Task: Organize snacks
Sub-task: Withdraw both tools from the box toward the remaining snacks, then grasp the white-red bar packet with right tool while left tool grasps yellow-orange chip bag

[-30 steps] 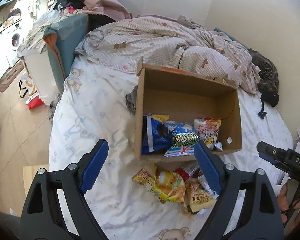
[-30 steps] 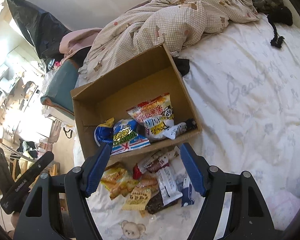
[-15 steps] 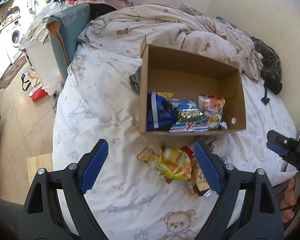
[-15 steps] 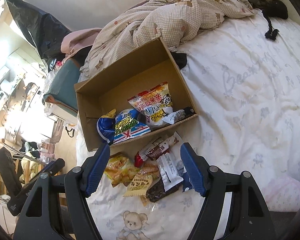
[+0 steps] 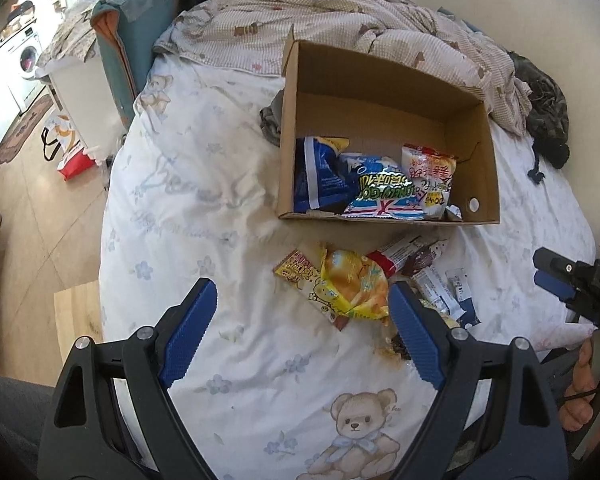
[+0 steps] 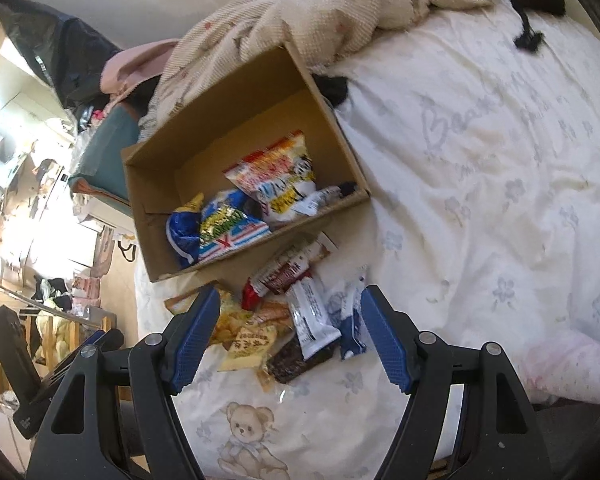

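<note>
An open cardboard box [image 5: 384,92] [image 6: 236,104] lies on the bed with several snack bags at its near end: a blue bag [image 5: 320,176], a green-lettered flag bag [image 5: 384,196] [image 6: 228,228] and a red-and-white bag [image 5: 430,176] [image 6: 276,168]. A loose pile lies on the sheet before the box: a yellow chip bag [image 5: 352,284], a brown bar [image 6: 286,272], white wrappers [image 6: 312,316]. My left gripper [image 5: 302,304] hangs open above the pile's left side. My right gripper [image 6: 290,316] is open over the pile, nothing between its fingers.
A rumpled checked quilt [image 5: 332,20] lies behind the box, with dark clothes [image 5: 544,108] at the far right. The bear-print sheet [image 5: 204,184] spreads left of the box to the bed's edge; beyond it are floor and a teal chair [image 5: 136,36]. The right gripper's tip [image 5: 556,276] shows at the right.
Both grippers have tilted down and sunk toward the bed, so the box slid up in each view and the loose pile now sits between the fingers. Jaws unchanged.
</note>
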Tool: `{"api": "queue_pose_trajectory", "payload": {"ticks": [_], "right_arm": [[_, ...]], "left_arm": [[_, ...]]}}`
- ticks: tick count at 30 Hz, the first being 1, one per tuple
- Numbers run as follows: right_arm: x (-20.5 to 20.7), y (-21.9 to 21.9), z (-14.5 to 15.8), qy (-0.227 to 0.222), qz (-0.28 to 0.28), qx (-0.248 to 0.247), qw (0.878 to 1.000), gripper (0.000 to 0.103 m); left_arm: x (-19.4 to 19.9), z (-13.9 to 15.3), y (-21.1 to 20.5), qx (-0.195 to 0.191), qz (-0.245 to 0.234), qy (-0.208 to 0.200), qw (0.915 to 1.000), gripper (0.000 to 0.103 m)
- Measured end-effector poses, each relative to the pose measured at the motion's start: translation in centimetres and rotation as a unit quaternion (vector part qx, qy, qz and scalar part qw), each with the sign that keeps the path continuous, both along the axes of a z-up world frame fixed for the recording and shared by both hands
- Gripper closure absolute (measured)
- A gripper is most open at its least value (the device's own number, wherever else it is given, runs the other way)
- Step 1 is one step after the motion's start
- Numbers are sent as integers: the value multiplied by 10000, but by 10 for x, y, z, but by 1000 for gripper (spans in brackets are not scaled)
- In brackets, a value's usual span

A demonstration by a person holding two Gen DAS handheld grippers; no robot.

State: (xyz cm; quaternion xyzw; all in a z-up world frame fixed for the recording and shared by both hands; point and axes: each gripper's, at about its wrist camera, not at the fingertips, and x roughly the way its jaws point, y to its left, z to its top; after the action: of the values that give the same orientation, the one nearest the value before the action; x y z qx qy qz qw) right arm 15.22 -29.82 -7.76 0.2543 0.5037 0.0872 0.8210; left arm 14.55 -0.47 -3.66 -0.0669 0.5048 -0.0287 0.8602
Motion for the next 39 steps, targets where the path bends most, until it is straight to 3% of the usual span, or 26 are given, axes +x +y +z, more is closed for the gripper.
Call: {"api": "queue_pose_trajectory", "payload": {"ticks": [6,9,13,20,25,28,31,36,39], "right_arm": [[6,-3,-26,584,-101,467,9971,28],[12,6,-44,1015,16,437,9939,28],[26,27,-63,1385,260,-97,9900,28],[60,73,-87,1440,1121,-699,9807,49],[69,90,-111,1672,1345,-1333,9676,55],[68,93,-112,1616,1438,-1568,9637,67],[61,93,-109,1597,1515,-1542,9632,69],[30,80,-90,1735,1397,-966,9701,69],[10,76,-68,1518,1437,-839,9743,69]], "left_arm": [[3,-8,8,-99,219,194,9995,18],[5,-14,13,-167,313,322,9989,18],[10,-20,18,-340,455,478,9972,18],[17,-24,19,-442,563,564,9958,18],[19,-29,28,-500,692,658,9942,18],[20,-33,32,-567,753,737,9928,18],[21,-33,32,-622,775,767,9921,18],[21,-32,29,-624,716,747,9927,18],[21,-34,28,-621,736,794,9922,18]]}}
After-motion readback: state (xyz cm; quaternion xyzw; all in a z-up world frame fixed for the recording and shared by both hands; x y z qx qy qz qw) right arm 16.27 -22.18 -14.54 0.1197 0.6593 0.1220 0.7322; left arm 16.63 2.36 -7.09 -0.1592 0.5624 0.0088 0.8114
